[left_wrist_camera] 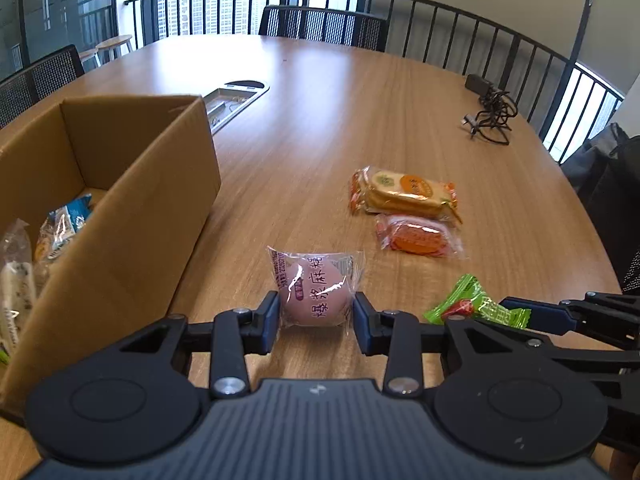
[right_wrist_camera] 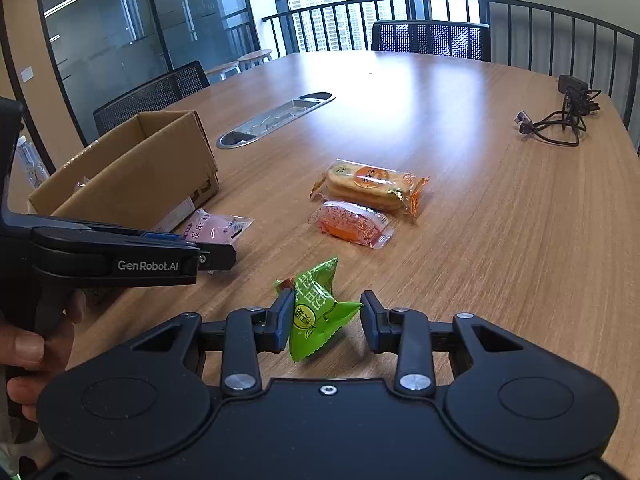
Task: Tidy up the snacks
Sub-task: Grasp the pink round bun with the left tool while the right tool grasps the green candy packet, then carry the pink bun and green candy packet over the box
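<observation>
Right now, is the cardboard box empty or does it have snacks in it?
Not empty: the open-topped cardboard box already holds wrapped snacks, visible at its bottom.

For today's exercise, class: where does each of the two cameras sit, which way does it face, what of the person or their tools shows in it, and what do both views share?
Left wrist: rides the left gripper, facing forward over the table; its fingers flank the pink mochi packet, cardboard box to the left, the right gripper's finger entering at right.
Right wrist: rides the right gripper, facing forward; its fingers flank the green candy packet, with the left gripper and the person's hand at left.
Shared: box, both packets, rice cracker pack, orange snack pack, cables.
</observation>
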